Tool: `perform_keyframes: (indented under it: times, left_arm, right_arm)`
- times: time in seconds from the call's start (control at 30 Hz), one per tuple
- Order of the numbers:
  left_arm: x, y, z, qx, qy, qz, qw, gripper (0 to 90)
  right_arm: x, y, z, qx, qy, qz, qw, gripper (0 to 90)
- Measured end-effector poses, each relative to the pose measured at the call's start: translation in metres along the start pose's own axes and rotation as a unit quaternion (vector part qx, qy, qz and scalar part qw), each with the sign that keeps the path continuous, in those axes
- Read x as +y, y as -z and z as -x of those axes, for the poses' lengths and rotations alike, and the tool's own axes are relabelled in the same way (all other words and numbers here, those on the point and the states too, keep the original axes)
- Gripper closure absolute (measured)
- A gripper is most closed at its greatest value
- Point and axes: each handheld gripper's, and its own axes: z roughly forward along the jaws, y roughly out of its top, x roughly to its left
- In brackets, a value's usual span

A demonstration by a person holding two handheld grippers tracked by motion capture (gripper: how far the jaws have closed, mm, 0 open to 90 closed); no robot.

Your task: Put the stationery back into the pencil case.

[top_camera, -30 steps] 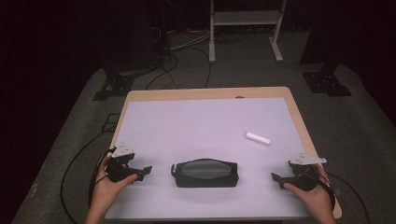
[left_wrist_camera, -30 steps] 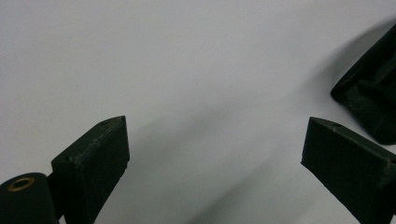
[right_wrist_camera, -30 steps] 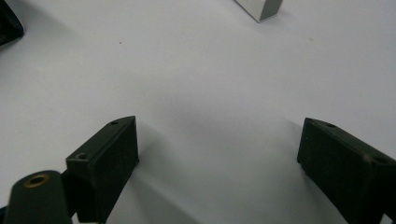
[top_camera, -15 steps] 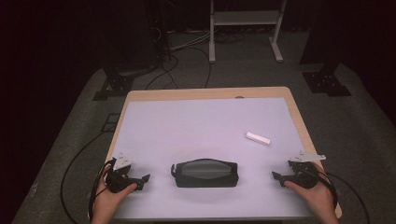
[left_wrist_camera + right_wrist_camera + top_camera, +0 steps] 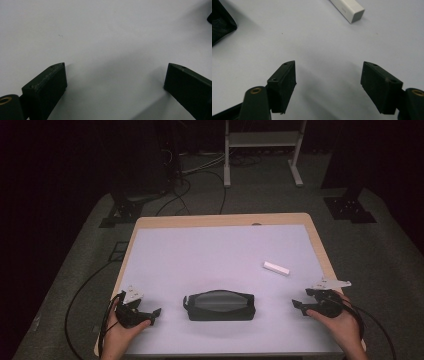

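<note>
Both grippers rest low near the person's edge of the table [image 5: 220, 250], each with its jaws spread wide and nothing between them. The left gripper [image 5: 153, 314] sits at the near left, its jaws pointing inward toward a black zip pouch [image 5: 219, 305] that lies just off to its inner side, apart from it; in the left gripper view the left gripper [image 5: 115, 80] has bare white tabletop between and ahead of its jaws, with a dark sliver at the far right edge that may be the pouch, too little to tell. The right gripper [image 5: 299, 304] sits at the near right, also released and pointing inward, with the pouch well off to its inner side. A small white rectangular block [image 5: 276, 268] lies ahead of it, near but not touching; in the right gripper view the right gripper [image 5: 328, 75] has the block [image 5: 348, 9] ahead and slightly to the right of its open jaws, while a corner of the pouch [image 5: 222, 23] shows far to their left. This looks like the outset of the work: nothing is grasped and both things lie untouched. The likely next move is for the right gripper to advance forward to the block, line its jaws across the block's narrow sides and close, while the left gripper moves inward to steady or open the pouch, whose zip appears closed from above.
</note>
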Motion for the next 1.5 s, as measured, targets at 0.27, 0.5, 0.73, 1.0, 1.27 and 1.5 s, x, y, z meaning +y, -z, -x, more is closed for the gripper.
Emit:
perform_keyframes:
  times: [0.27,0.5,0.73,1.0,1.27,1.5]
  left_arm:
    - [0.000,0.000,0.000,0.000,0.000,0.001,1.0000,3.3]
    - [0.000,0.000,0.000,0.000,0.000,0.000,1.0000,3.3]
    - [0.000,-0.001,0.000,-0.001,0.001,-0.001,1.0000,3.2]
    - [0.000,-0.001,0.000,-0.001,0.000,-0.001,1.0000,3.3]
    - [0.000,-0.001,0.000,-0.002,0.001,-0.002,1.0000,3.0]
    - [0.000,-0.001,0.000,-0.003,0.001,-0.002,1.0000,2.6]
  right_arm:
    - [0.012,-0.001,0.003,0.001,0.006,0.006,1.0000,31.3]
    - [0.022,-0.004,0.007,0.002,0.020,0.008,0.9998,33.7]
    - [0.033,-0.008,0.012,0.004,0.032,0.009,0.9994,35.1]
    - [0.042,-0.014,0.017,0.009,0.036,0.012,0.9993,36.2]
    - [0.053,-0.022,0.022,0.017,0.040,0.018,0.9989,37.0]
    - [0.058,-0.031,0.024,0.023,0.046,0.017,0.9985,37.4]
